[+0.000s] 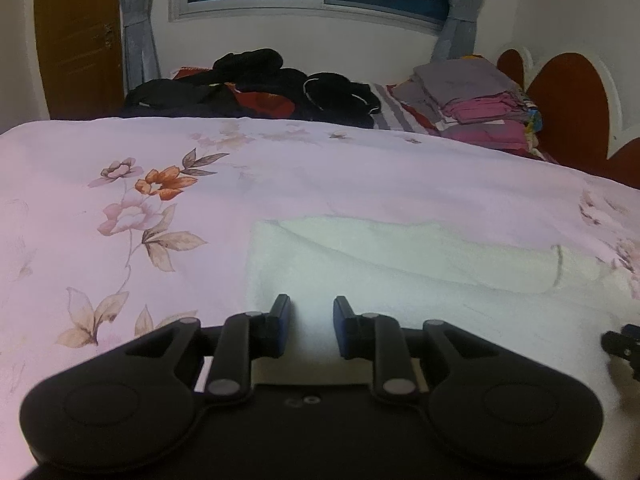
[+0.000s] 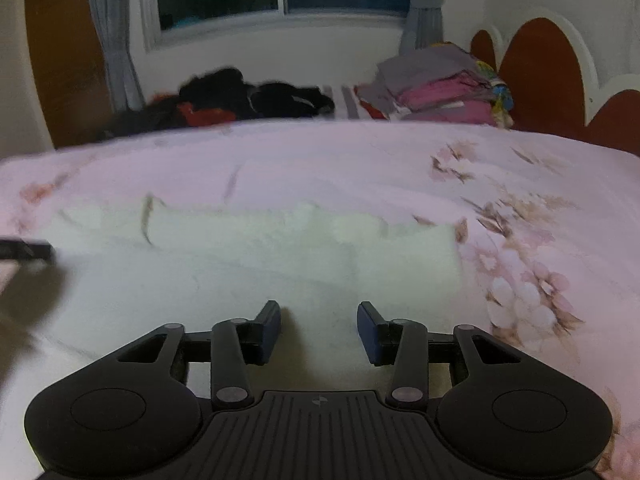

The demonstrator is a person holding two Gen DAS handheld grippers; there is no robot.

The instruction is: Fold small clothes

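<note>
White fluffy fabric is filling the lower middle of the left wrist view. It's a small white garment lying flat on the pink floral bedsheet. The left gripper is hanging over its near edge with the jaws sitting a little apart, nothing pinched between them, just cloth underneath. Further back a pile of dark clothes and a folded stack are sitting near the headboard.

The right wrist view is showing things blurrier — same white garment spreading across the bedsheet, its right end near some printed flowers. The right gripper is hovering above it with jaws standing wider apart — not gripping anything.
</note>
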